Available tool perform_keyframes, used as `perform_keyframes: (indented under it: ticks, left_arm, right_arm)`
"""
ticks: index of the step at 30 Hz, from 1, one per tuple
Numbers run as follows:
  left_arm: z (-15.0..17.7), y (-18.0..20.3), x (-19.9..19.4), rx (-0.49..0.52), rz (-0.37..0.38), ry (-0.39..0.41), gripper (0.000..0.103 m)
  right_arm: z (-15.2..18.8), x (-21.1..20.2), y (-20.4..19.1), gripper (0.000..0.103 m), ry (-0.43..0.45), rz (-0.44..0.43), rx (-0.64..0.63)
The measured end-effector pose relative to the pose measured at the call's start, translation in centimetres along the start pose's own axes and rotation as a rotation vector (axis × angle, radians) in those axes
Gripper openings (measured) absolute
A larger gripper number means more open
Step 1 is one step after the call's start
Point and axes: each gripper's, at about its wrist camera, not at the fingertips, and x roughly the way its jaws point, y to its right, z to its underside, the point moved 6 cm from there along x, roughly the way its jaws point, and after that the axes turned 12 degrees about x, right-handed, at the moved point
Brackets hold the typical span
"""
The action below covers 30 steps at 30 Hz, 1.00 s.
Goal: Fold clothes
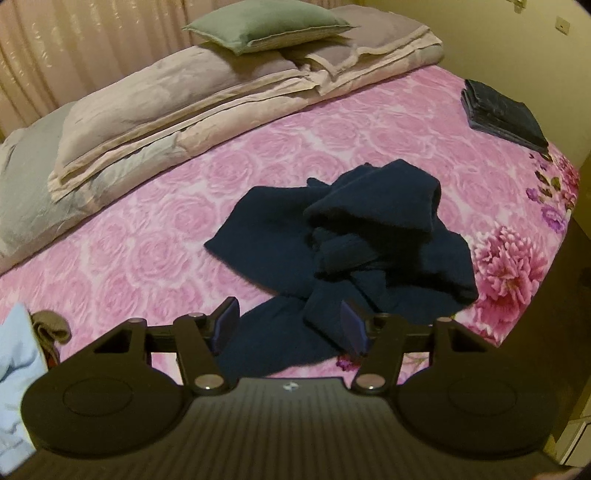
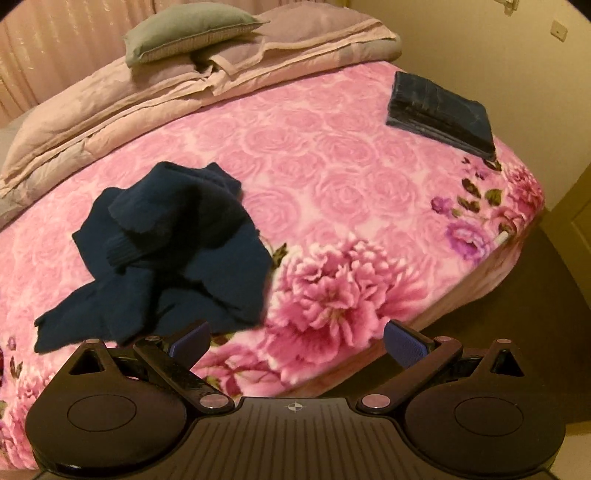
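1. L gripper [image 1: 290, 325]: jaws apart, nothing between the pads; it hangs over the near tail of the navy garment [image 1: 343, 240]. R gripper [image 2: 295, 341]: jaws wide apart, empty, over the bed's near edge, just right of the heap.
2. Navy garment [image 2: 166, 251] lies crumpled mid-bed, parts crossed over each other, ribbed hem showing in the right wrist view. Not folded.
3. If you're folding this one, my read: find an edge or hem w/ each gripper, pinch one layer only, lift & spread flat before any fold. Thick knit, so a deep bite may grab 2 layers.
4. A dark folded piece [image 2: 441, 114] sits flat near the far right corner, well apart.
5. Surface: pink rose blanket [image 1: 184, 229], soft, so it may drag w/ the cloth.
6. Room: folded duvet [image 1: 166, 110] & green pillow [image 1: 266, 26] at the far side, curtain [image 1: 74, 44] behind, light-blue cloth [image 1: 14, 369] at left edge.
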Motion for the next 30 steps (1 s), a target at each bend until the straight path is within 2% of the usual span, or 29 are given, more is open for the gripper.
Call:
perform_keyframes:
  ticks: [7,11,23,30]
  left_arm:
    - [-2.0,-0.5,3.2,0.132,0.036,0.028,0.056]
    - [-3.4,-1.2,6.1,0.195,0.061,0.034,0.053]
    - [-6.0,-2.4,14.1,0.413,0.16,0.052,0.052]
    - [-5.9,-1.2,18.0,0.542,0.217,0.105,0.052]
  right_arm:
    - [1.3,2.6,-1.0,0.102,0.004,0.019,-0.014]
    - [2.2,4.2,-1.8,0.102,-0.016,0.049,0.014]
    - [2.5,9.1,-4.1,0.102,-0.028,0.125,0.107]
    - [3.3,14.3,-6.4,0.102,-0.028,0.16,-0.001]
